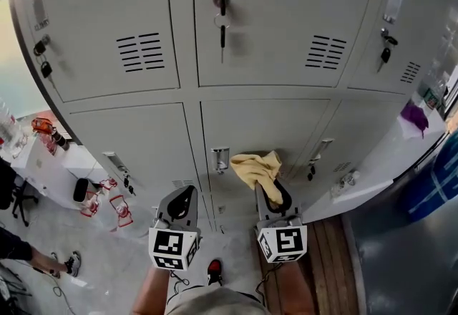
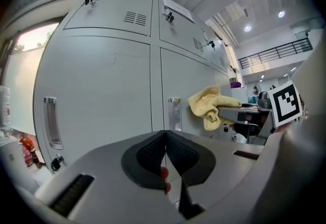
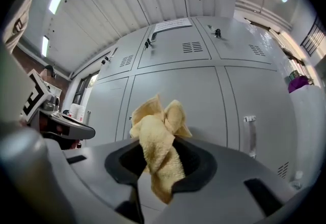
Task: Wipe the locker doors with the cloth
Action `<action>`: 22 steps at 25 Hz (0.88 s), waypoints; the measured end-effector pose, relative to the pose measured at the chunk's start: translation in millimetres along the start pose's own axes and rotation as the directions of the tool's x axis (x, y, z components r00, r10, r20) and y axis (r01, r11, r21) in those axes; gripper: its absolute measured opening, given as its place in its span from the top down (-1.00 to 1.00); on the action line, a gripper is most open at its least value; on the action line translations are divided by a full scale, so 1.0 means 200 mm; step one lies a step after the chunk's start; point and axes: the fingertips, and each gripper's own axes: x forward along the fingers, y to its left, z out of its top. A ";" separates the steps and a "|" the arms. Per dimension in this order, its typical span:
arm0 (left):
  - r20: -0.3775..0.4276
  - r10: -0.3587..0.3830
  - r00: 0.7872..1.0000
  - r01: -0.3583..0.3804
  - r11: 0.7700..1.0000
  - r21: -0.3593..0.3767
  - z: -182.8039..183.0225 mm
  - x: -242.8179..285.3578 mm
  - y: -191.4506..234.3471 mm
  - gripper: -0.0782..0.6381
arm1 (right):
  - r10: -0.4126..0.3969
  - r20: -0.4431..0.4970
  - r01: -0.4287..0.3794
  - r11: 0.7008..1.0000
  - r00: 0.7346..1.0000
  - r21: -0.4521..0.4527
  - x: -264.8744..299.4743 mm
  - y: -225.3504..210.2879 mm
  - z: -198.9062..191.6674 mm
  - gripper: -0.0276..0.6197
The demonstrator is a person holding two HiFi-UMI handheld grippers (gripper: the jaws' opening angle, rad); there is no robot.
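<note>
Cloth (image 1: 259, 169), yellow, soft, light and floppy, sits pinched by its bunched middle in the right gripper (image 1: 275, 197), close to a lower locker door (image 1: 265, 124), likely to flatten easily under pressure, while the left gripper (image 1: 184, 200) hangs closed and empty.

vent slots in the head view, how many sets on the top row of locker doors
3. Black louvred vent slots on the left grey metal locker door; a second set on the middle door; a third on the right door. Lockers beyond the frame may hold more.
</note>
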 end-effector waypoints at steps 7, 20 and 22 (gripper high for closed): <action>-0.010 0.048 0.999 -0.048 0.999 -0.007 -0.03 -0.04 0.09 0.72 | 0.094 -0.026 -0.093 0.996 0.995 0.008 0.11 0.18 -0.07 0.52; -0.029 0.051 0.998 -0.051 0.999 -0.002 -0.05 0.02 0.16 0.72 | 0.084 -0.054 -0.083 0.996 0.995 0.024 0.28 0.20 -0.16 0.52; -0.031 0.048 0.998 -0.048 0.999 -0.004 -0.05 0.03 0.16 0.72 | 0.082 -0.056 -0.081 0.997 0.995 0.018 0.28 0.20 -0.16 0.52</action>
